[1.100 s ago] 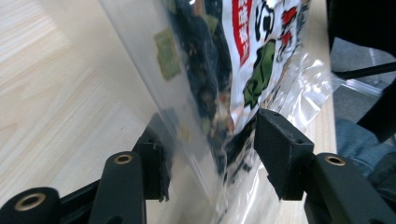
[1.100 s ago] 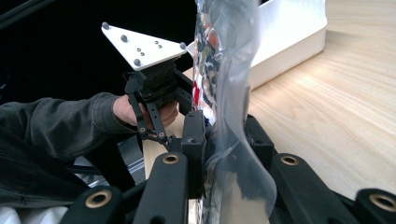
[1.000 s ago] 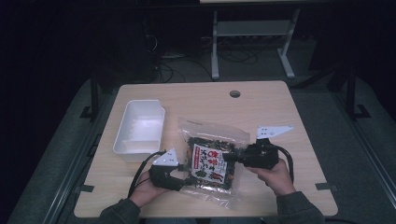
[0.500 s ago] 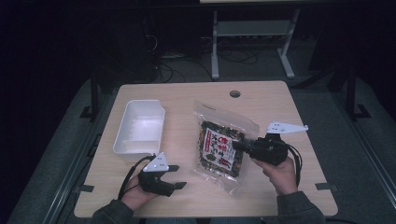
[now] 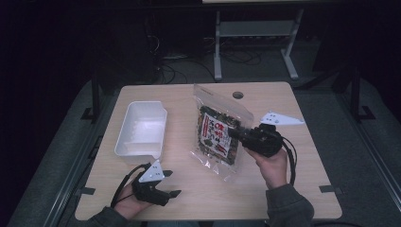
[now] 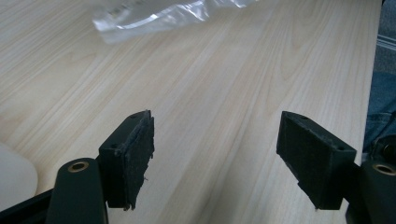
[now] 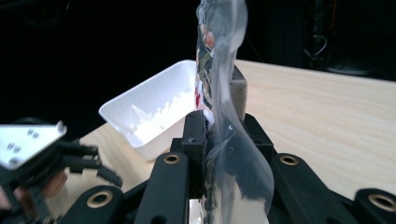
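Note:
A clear snack bag point(image 5: 219, 132) with a dark printed label hangs lifted above the table, held upright. My right gripper point(image 5: 236, 135) is shut on the bag's right edge; in the right gripper view the bag point(image 7: 223, 93) rises between the two closed jaws. My left gripper point(image 5: 169, 184) rests low near the table's front left edge, open with nothing between its pads point(image 6: 140, 154). The bag's clear corner point(image 6: 154, 16) shows beyond it in the left gripper view. A white rectangular tray point(image 5: 142, 128) stands empty on the left of the table.
The light wooden table point(image 5: 283, 189) has a round cable hole point(image 5: 238, 95) near its far edge. A metal stand point(image 5: 255, 33) and cables sit on the dark floor behind. The white tray point(image 7: 149, 112) lies past the held bag in the right gripper view.
My right gripper has raised the bag off the table and tipped it upright. My left gripper let go of the bag and drew back toward the front left edge.

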Motion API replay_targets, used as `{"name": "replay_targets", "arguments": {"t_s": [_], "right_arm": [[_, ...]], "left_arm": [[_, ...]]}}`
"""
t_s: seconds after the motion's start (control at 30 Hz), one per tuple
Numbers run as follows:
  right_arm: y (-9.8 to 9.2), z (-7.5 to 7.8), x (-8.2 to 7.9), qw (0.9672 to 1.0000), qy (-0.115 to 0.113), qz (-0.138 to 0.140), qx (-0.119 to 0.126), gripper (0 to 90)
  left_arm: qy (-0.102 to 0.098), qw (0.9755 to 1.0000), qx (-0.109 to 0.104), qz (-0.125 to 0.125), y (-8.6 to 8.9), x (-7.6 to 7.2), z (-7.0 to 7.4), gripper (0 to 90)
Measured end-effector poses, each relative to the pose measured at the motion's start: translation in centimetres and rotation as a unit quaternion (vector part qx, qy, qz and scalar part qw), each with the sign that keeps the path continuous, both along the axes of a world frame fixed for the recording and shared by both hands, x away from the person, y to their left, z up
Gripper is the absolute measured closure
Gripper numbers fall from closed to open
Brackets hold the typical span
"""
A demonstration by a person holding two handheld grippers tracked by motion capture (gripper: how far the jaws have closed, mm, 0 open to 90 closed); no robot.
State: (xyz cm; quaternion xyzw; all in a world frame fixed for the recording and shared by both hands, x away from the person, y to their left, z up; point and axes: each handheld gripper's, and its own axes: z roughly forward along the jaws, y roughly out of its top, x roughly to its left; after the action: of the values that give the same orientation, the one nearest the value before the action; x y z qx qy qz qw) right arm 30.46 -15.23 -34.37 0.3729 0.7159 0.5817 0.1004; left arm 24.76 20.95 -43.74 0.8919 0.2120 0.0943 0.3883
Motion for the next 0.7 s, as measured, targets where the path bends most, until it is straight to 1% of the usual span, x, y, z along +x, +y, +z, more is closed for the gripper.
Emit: {"name": "replay_targets", "arguments": {"t_s": [0.07, 0.2, 0.3, 0.37, 0.53, 0.63, 0.7], "right_arm": [[0.7, 0.5, 0.4, 0.9999, -0.007, -0.006, 0.004, 75.2], [1.9, 1.4, 1.1, 0.9997, -0.017, -0.016, 0.007, 75.2], [3.0, 2.0, 1.8, 0.9993, -0.028, -0.024, 0.005, 75.2], [3.8, 2.4, 2.3, 0.9991, -0.03, -0.028, 0.006, 75.2], [5.9, 3.1, 3.5, 0.9986, -0.042, -0.032, 0.007, 75.2], [7.3, 3.6, 4.1, 0.9982, -0.05, -0.035, 0.004, 75.2], [8.0, 3.7, 4.4, 0.9979, -0.054, -0.035, 0.004, 75.2]], "left_arm": [[-0.002, 1.0, -0.002, 0.003, 0.2, -0.2, 0.1, 26.7], [-0.007, 1.0, 0.001, 0.004, 0.6, -0.4, 0.2, 26.5], [-0.009, 0.9999, 0.003, 0.005, 0.9, -0.4, 0.2, 26.3], [-0.011, 0.9999, 0.006, 0.007, 1.2, -0.5, 0.2, 26.2], [-0.014, 0.9998, 0.008, 0.014, 1.7, -0.6, 0.2, 26.2], [-0.015, 0.9997, 0.015, 0.014, 1.9, -0.5, 0.2, 26.2], [-0.014, 0.9997, 0.013, 0.014, 2.0, -0.5, 0.2, 25.9]]}}
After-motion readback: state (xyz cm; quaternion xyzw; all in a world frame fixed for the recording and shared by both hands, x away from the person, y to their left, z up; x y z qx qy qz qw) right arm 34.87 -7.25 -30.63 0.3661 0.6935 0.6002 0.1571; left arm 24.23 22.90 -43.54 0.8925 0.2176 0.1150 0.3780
